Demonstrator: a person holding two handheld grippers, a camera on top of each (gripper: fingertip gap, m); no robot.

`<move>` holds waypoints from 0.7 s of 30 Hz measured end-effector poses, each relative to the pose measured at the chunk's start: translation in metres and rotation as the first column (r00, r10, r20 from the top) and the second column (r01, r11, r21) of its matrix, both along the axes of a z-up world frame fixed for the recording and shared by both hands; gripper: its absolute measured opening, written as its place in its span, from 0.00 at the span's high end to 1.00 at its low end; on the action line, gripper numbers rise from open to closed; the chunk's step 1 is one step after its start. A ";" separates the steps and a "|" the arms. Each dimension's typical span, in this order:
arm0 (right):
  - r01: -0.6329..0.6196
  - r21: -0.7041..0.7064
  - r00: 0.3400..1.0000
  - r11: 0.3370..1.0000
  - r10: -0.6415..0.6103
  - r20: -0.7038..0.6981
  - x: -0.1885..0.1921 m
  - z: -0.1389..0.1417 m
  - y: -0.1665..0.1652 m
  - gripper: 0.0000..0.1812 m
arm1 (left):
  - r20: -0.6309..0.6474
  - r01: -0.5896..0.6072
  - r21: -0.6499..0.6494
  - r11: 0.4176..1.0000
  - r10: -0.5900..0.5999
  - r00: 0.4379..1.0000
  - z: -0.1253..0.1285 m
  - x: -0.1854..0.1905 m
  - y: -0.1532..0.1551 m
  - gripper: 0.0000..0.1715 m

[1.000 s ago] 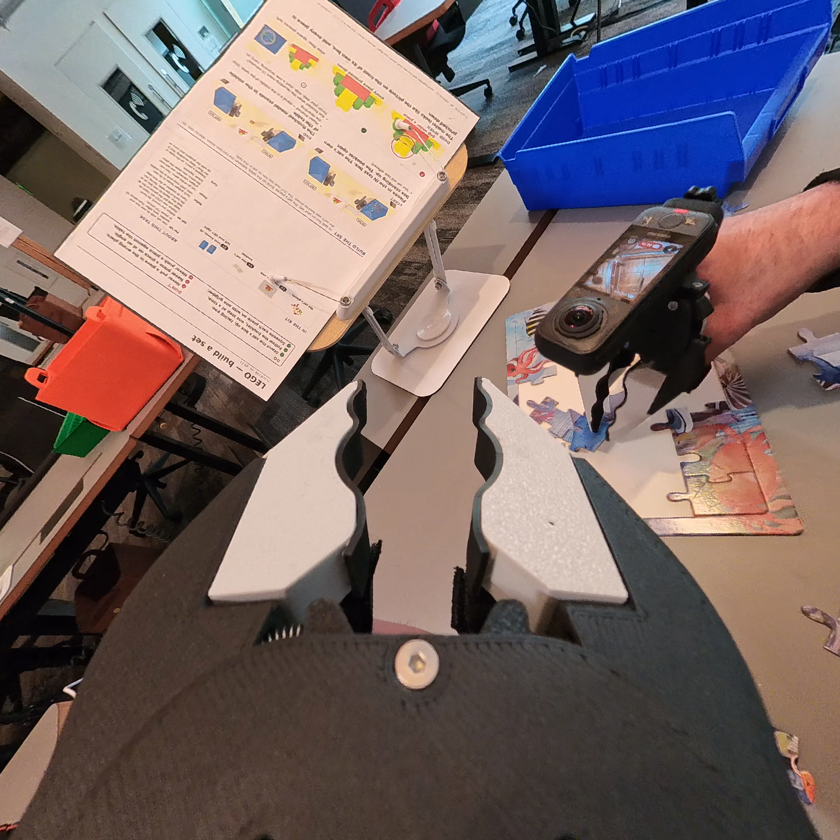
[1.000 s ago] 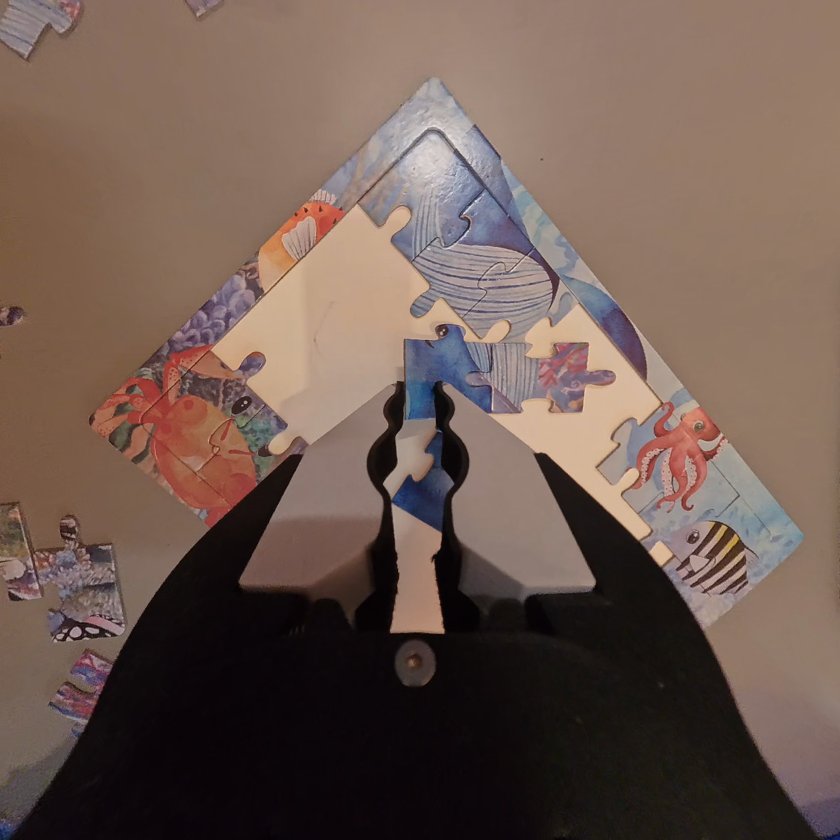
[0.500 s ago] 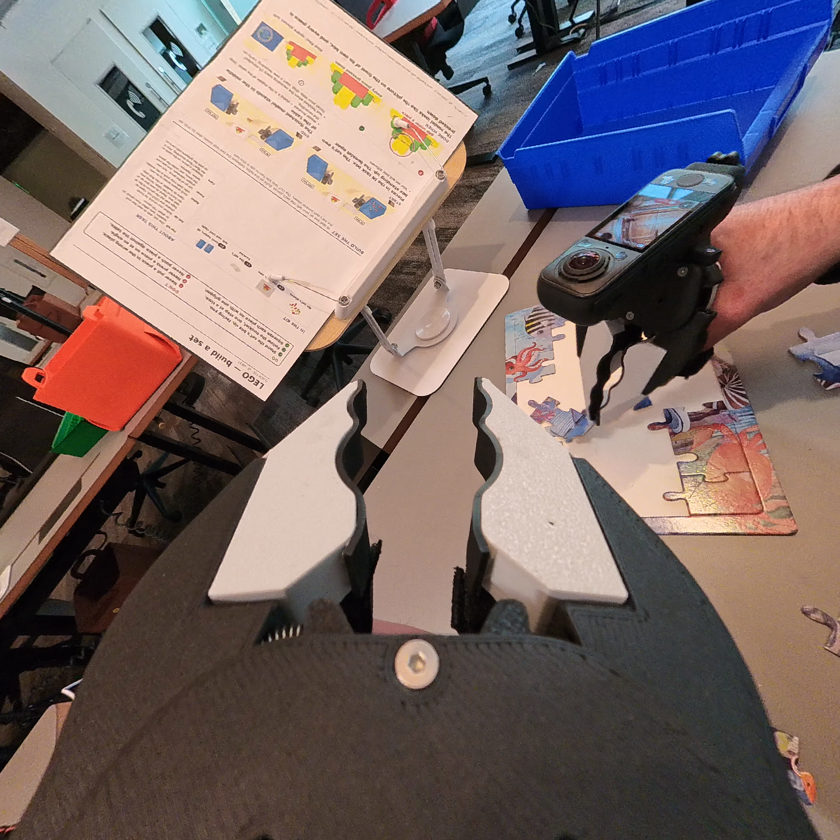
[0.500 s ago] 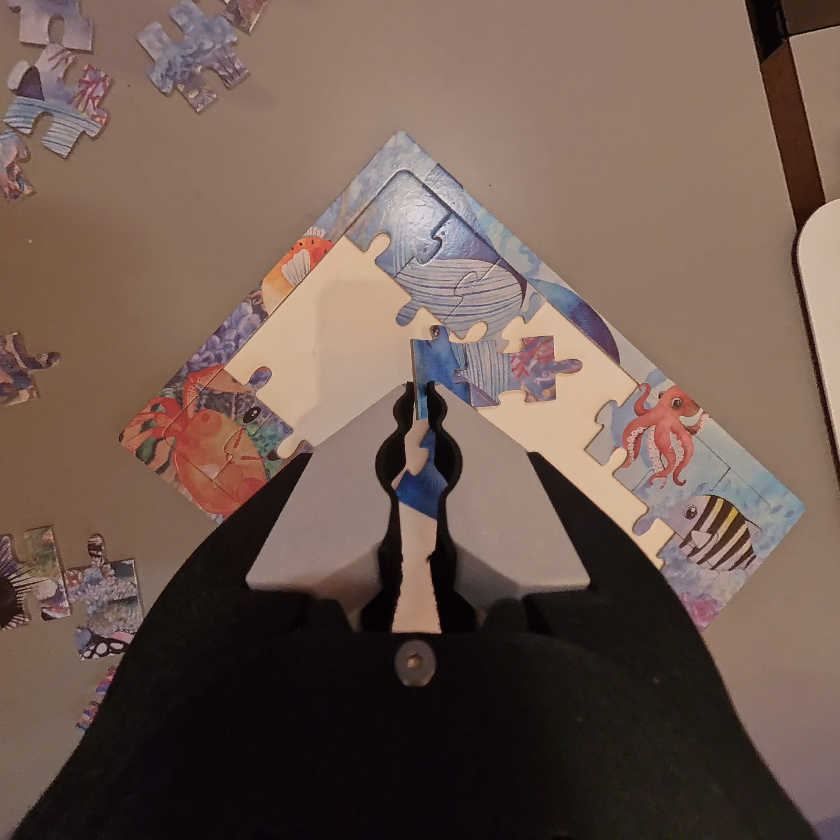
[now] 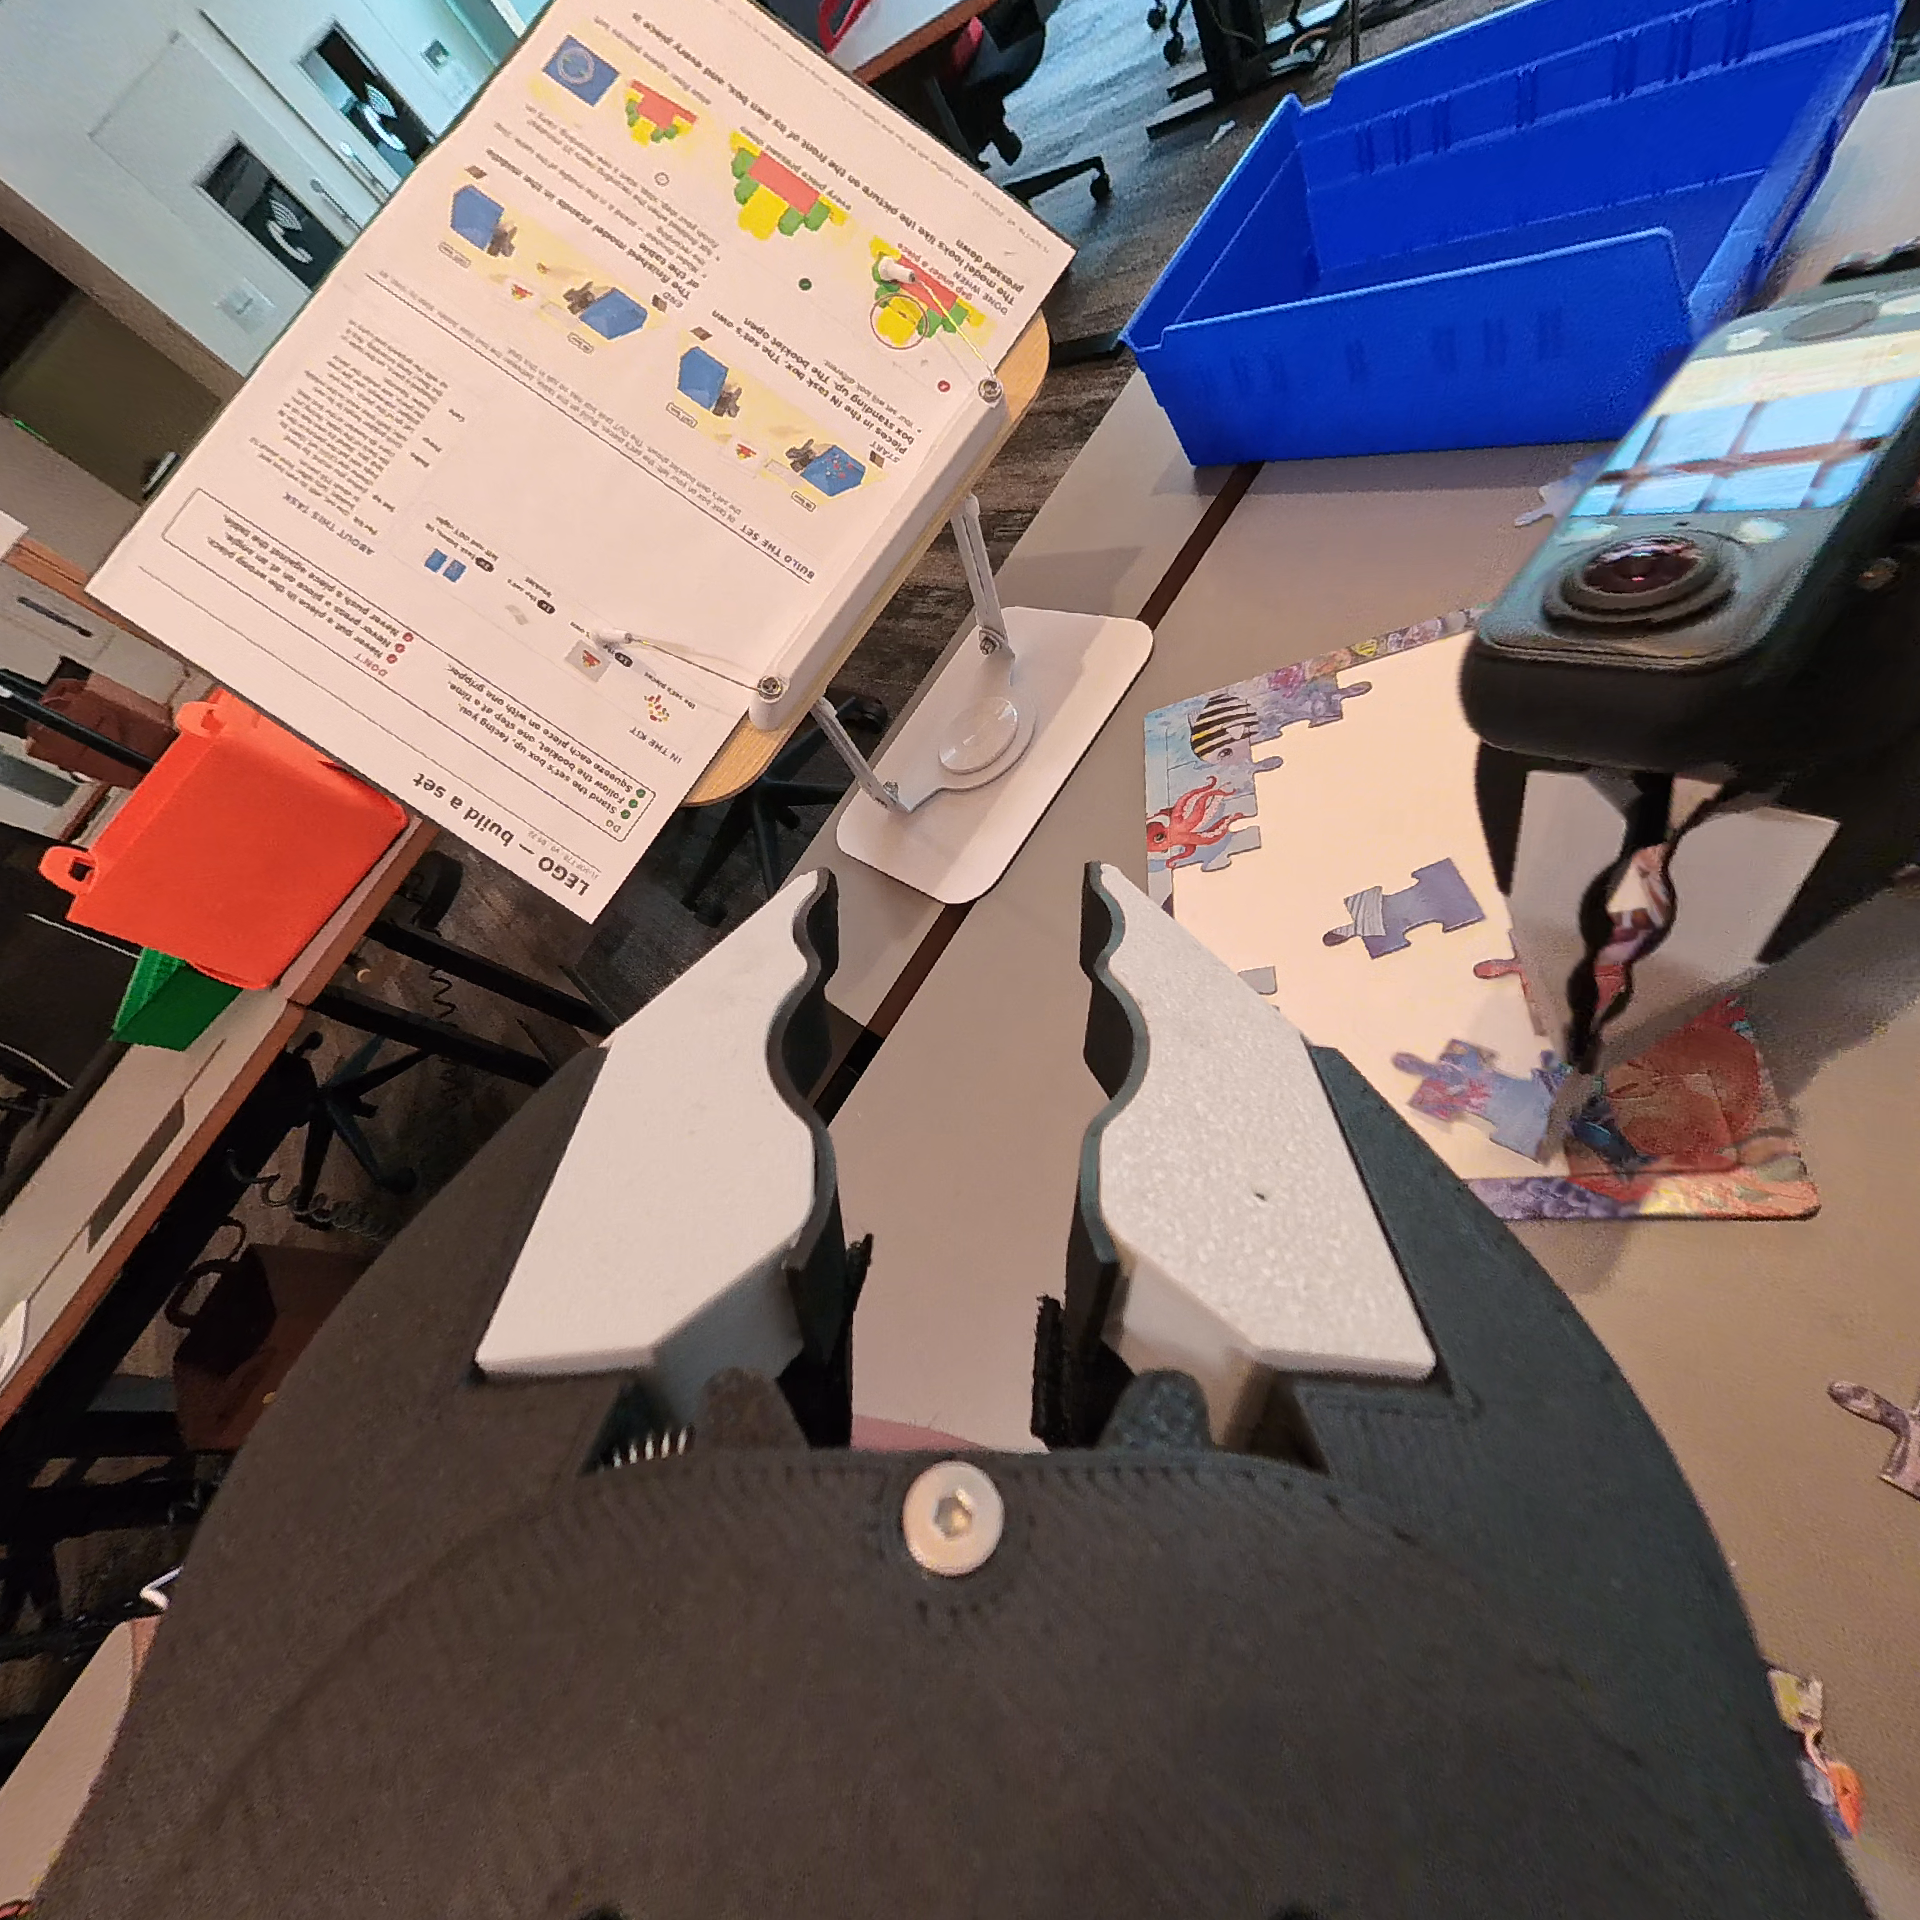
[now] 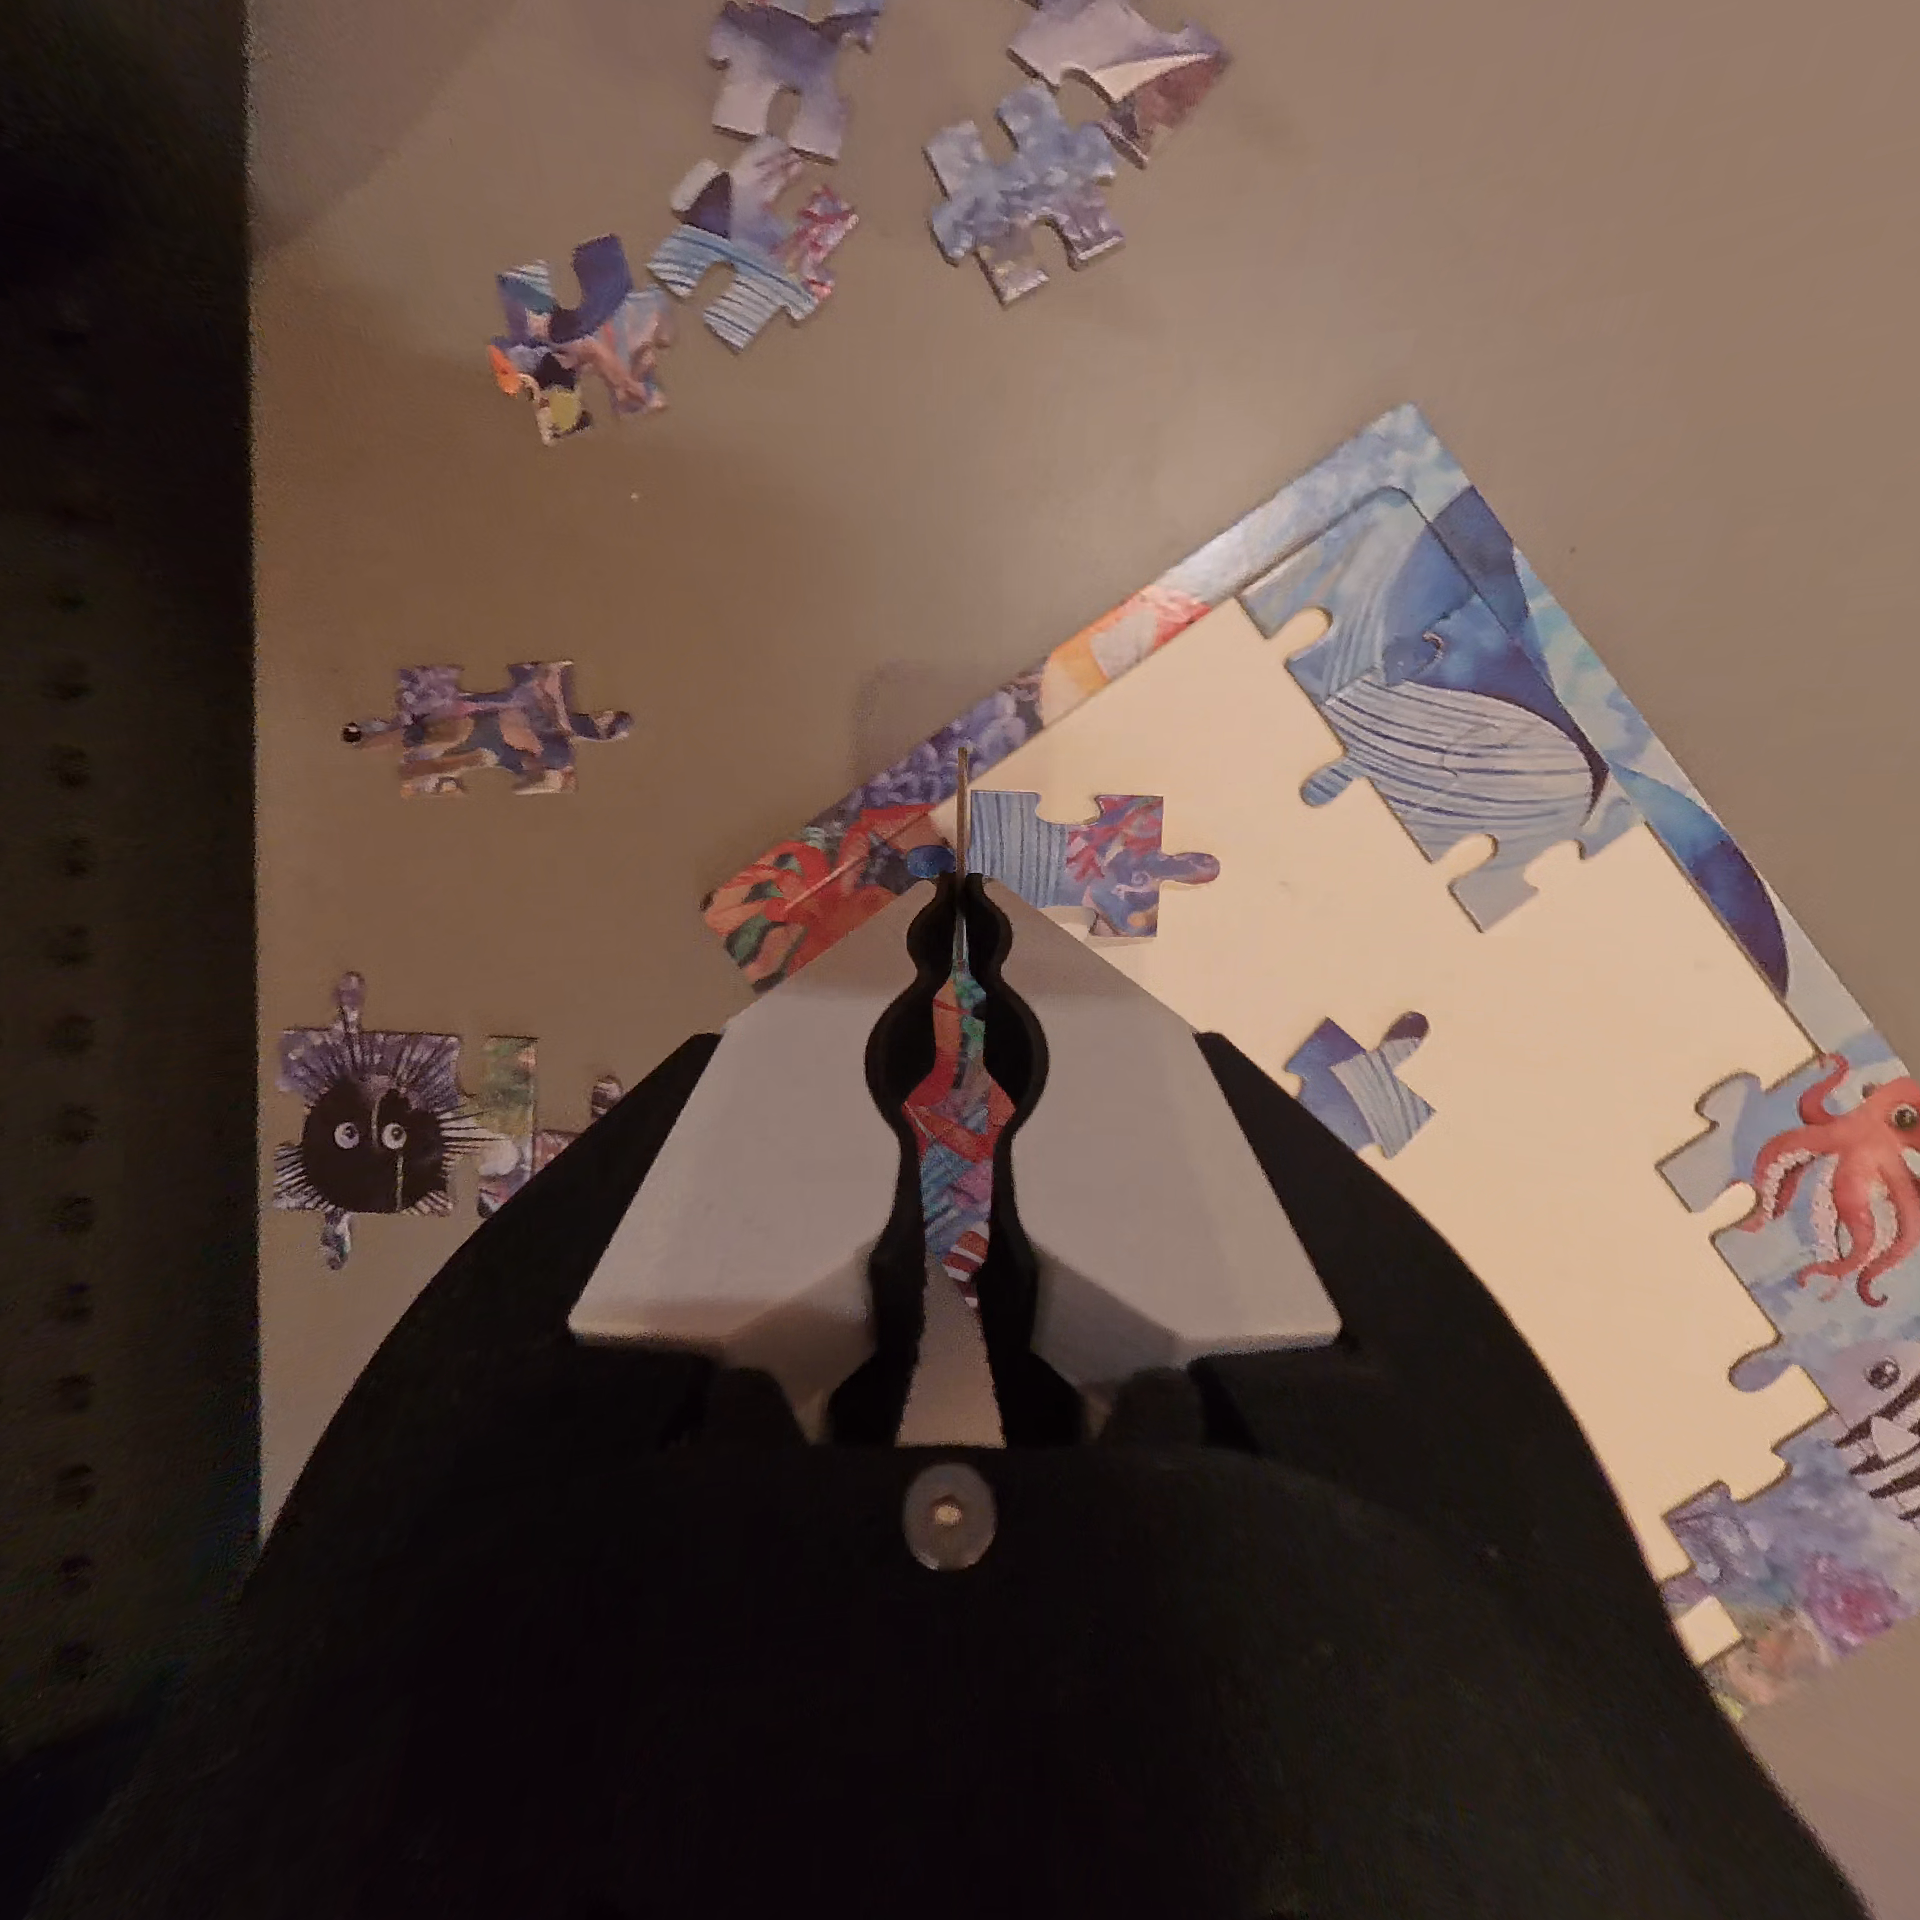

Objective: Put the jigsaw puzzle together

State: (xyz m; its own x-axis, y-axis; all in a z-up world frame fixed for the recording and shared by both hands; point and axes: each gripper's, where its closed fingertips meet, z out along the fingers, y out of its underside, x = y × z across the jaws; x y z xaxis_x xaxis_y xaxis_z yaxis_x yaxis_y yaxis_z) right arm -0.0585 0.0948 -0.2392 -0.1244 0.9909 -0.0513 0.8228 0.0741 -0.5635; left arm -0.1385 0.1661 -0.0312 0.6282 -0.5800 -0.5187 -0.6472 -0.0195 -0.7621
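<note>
The puzzle tray point(image 6: 1558, 987) lies on the grey table, with a whale, an octopus, a striped fish and a crab fitted around its bare white middle. My right gripper point(image 6: 961, 883) is shut on a puzzle piece point(image 6: 964, 800) seen edge-on, at the tray's crab corner. A blue-striped and coral piece point(image 6: 1081, 862) touches it on the right; I cannot tell if they are joined. A small blue piece point(image 6: 1351, 1091) lies loose on the tray. The left wrist view shows the tray point(image 5: 1351, 790) and the right gripper point(image 5: 1579, 1049). My left gripper point(image 5: 956, 883) is open and empty, left of the tray.
Several loose pieces point(image 6: 758, 239) lie beyond the tray, and a sea-urchin piece point(image 6: 364, 1122) lies to its left. A blue bin point(image 5: 1507, 260) stands at the back. A document stand point(image 5: 987, 748) holds an instruction sheet point(image 5: 582, 416). An orange box point(image 5: 229, 852) sits on the neighbouring table. About 25 cm separates my left fingertips from my right.
My right gripper has moved from the tray's middle down to its crab corner, nearer my left gripper. A small blue piece now lies alone on the tray. The left gripper has not moved.
</note>
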 end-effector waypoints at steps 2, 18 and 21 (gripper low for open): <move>-0.039 -0.008 0.999 0.999 0.039 0.005 -0.002 0.000 -0.015 1.00 | -0.002 0.000 -0.001 1.000 0.000 1.000 0.000 0.000 0.000 0.74; -0.062 -0.051 0.997 0.997 0.064 0.042 -0.004 0.011 -0.024 0.69 | 0.001 -0.007 0.004 1.000 0.007 1.000 0.001 -0.002 -0.001 0.74; 0.046 0.004 0.999 0.999 -0.046 -0.002 -0.011 0.019 0.007 0.69 | -0.002 -0.007 0.005 1.000 0.007 1.000 0.001 -0.002 -0.001 0.74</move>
